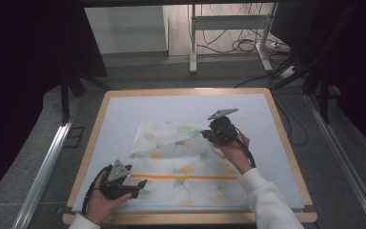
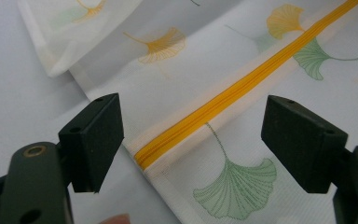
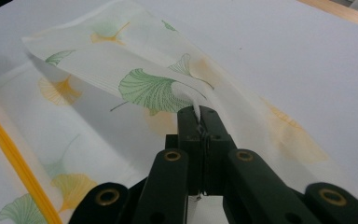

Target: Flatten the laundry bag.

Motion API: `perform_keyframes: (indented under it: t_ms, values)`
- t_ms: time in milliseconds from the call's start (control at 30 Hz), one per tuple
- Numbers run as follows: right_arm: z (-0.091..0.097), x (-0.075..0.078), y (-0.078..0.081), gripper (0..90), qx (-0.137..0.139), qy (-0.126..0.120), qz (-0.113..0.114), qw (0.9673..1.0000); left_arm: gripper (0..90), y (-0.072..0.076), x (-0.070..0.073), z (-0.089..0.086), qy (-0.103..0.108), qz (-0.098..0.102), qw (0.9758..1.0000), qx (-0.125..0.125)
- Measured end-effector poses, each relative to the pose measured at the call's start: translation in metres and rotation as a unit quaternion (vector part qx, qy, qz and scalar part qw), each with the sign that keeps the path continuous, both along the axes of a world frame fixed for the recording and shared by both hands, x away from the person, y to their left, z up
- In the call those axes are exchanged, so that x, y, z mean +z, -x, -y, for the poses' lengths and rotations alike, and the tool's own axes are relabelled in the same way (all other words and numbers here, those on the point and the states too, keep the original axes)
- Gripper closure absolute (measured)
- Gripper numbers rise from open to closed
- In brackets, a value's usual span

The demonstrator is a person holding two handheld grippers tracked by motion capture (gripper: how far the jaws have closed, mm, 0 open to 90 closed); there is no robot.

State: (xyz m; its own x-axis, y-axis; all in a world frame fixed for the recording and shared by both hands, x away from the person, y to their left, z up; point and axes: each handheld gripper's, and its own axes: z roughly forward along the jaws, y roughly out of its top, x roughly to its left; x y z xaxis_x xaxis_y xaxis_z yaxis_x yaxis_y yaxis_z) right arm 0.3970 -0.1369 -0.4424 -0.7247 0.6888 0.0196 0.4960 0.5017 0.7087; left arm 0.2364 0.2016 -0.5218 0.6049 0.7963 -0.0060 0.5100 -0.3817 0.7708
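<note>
Left gripper (image 1: pixel 140 183) nearest, at near-left edge of cloth (image 1: pixel 190 164): jaws spread wide, straddling end of orange zipper (image 2: pixel 223 100), pinching nothing; likely poised to steady that end.

Cloth lies mid-mat (image 1: pixel 124 112), far-left part already doubled over.

Right gripper (image 3: pixel 199 122) farther, jaws pressed together on far-right cloth corner (image 3: pixel 193 100), lifting it, probably for fold.

Count: two grippers, one cloth, one zipper, one mat.
</note>
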Motion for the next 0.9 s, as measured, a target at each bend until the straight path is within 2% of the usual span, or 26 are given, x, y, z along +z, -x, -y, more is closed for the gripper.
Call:
perform_keyframes:
  t_ms: [533,833,900]
  values:
    - [0.008,-0.001,-0.015,88.2,-0.025,-0.016,-0.001,0.9995,21.3,0.000,0.000,0.001,-0.003,-0.001,1.0000,-0.003]
    - [0.012,-0.003,-0.024,88.2,-0.042,-0.027,-0.008,0.9987,21.5,0.000,-0.001,0.001,-0.002,-0.003,1.0000,-0.004]
    - [0.015,-0.005,-0.029,88.2,-0.052,-0.034,-0.014,0.9980,21.5,0.000,-0.001,0.000,-0.002,-0.003,1.0000,-0.003]
